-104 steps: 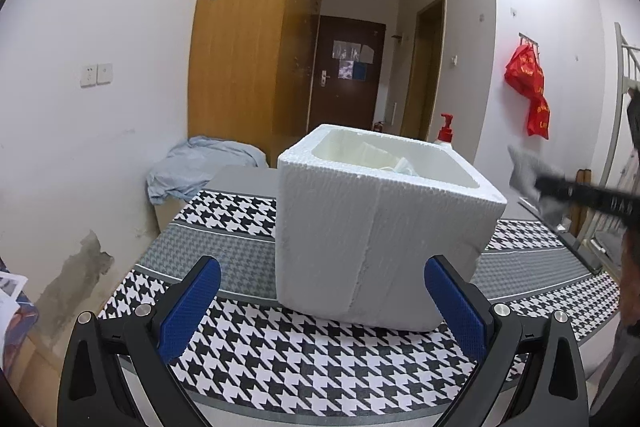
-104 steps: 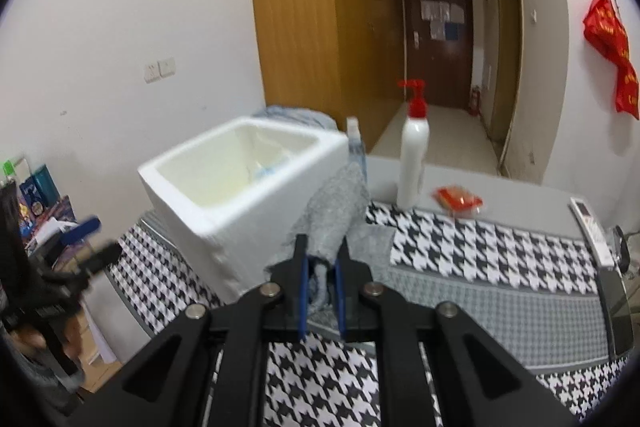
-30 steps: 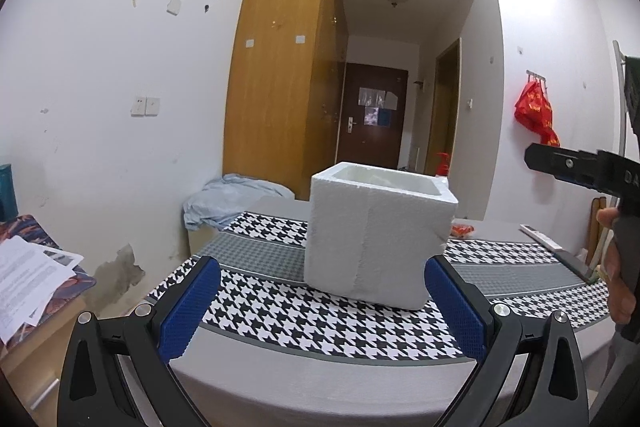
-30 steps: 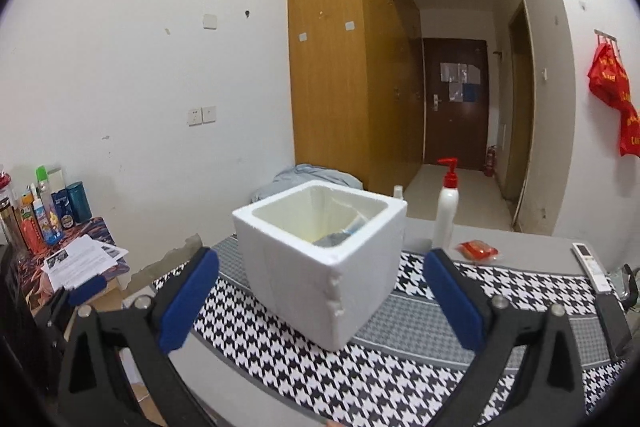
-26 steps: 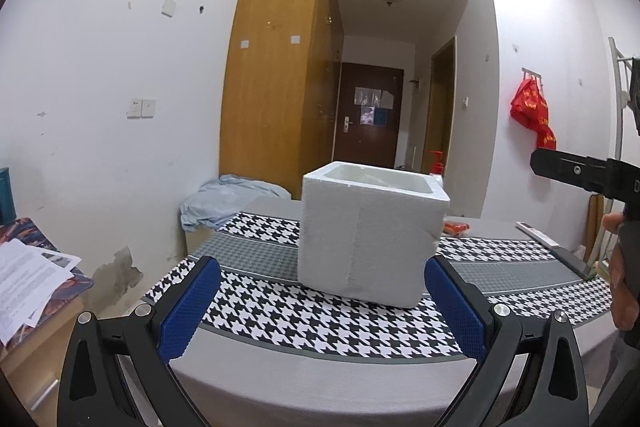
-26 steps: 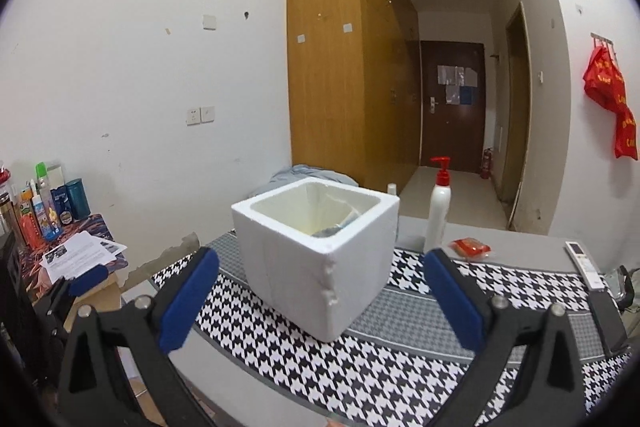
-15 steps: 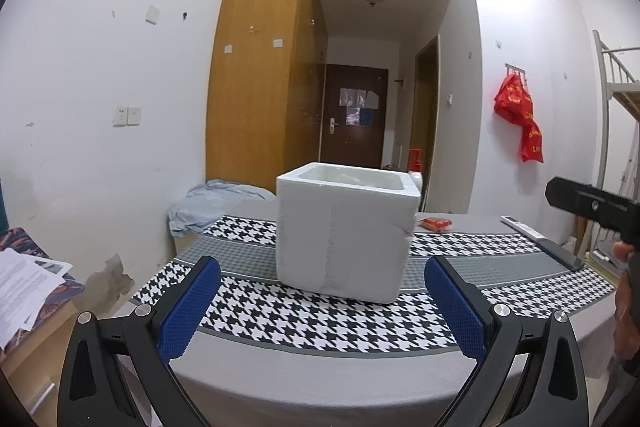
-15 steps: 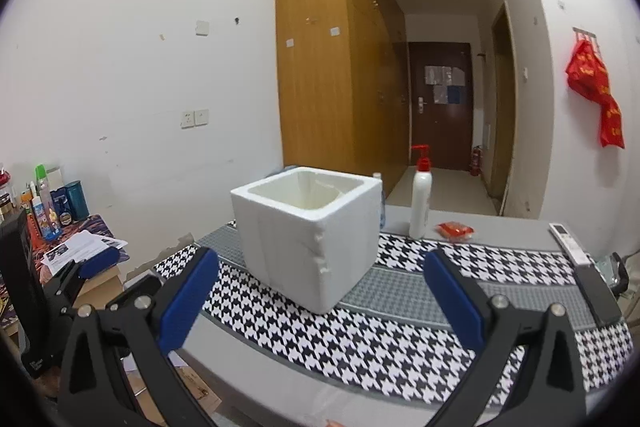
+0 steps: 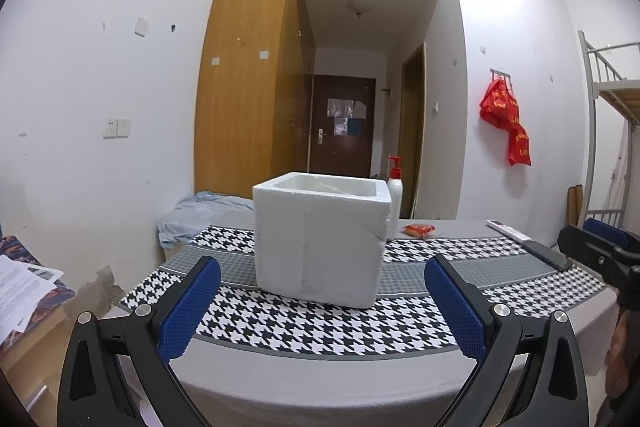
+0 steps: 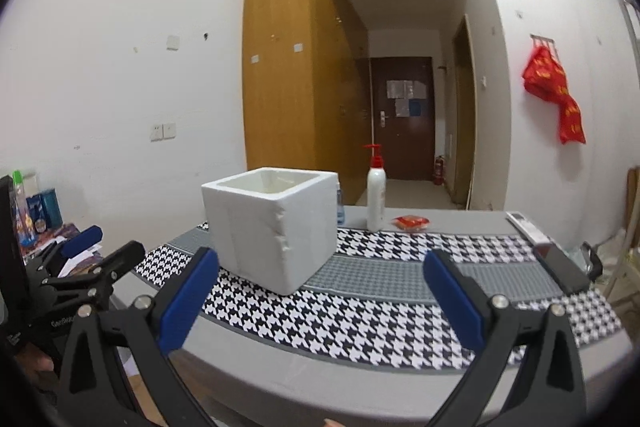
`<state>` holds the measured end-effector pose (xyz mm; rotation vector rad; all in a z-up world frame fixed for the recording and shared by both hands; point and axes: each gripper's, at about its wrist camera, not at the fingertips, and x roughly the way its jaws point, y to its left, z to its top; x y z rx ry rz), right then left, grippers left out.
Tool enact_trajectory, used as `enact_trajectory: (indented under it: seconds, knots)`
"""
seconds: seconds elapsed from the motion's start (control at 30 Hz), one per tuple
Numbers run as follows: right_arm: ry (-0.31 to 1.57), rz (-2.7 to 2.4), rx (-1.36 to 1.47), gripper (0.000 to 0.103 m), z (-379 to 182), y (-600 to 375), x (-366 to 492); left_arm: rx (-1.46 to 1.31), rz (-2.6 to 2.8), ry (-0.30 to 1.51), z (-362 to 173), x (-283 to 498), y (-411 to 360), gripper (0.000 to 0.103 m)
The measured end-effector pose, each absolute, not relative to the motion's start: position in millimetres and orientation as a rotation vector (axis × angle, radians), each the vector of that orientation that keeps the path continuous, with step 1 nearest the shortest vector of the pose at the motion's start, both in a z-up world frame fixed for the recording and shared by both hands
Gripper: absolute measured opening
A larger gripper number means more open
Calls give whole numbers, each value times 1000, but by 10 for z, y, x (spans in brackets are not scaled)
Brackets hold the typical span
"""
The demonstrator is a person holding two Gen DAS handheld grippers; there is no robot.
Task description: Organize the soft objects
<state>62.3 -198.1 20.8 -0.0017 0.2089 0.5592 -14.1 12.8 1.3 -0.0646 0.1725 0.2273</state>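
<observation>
Houndstooth cloth in black, white and grey is seen covering the worktop (image 10: 360,311), taken here as the landmark. No soft item is seen lying loose on it.

White foam box (image 10: 272,223) is stood upright toward the left half of the worktop, open top up. Its contents cannot be made out from this low angle. 3.5 s ago a grey cloth was clamped in the right hand-held gripper beside the box; 1.0 s ago something grey was visible inside the box. It is judged that the cloth has been dropped in and now lies there out of sight.

Left hand-held gripper (image 9: 320,301) is held off the near edge of the worktop, blue pads wide apart, nothing between them. Right hand-held gripper (image 10: 322,297) is likewise held off the near edge, pads wide apart and empty. Both have been drawn back and lowered since 1.0 s ago, so the box is seen smaller and farther off.

Pump bottle (image 10: 376,195) is stood behind the box, toward the far edge of the worktop. Small red packet (image 10: 411,221) is laid just beside it.

With both grippers empty and withdrawn, the placing step is judged done; the task appears at or near its end.
</observation>
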Motion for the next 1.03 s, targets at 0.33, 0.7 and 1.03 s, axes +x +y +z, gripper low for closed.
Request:
enact_trajectory:
  seconds: [0.33,0.7,1.03]
  knots:
    - [187,500,-15,103,-30,-2077,563,-29,215,144,-50,-143,-36,102]
    - [207,492,15,103,-58,-2175,568,-10,205,150,-62,-169,-98,102]
    - [227,515,3,103,-83,-2105,583,-26,204,155,-66,-185,-58,102]
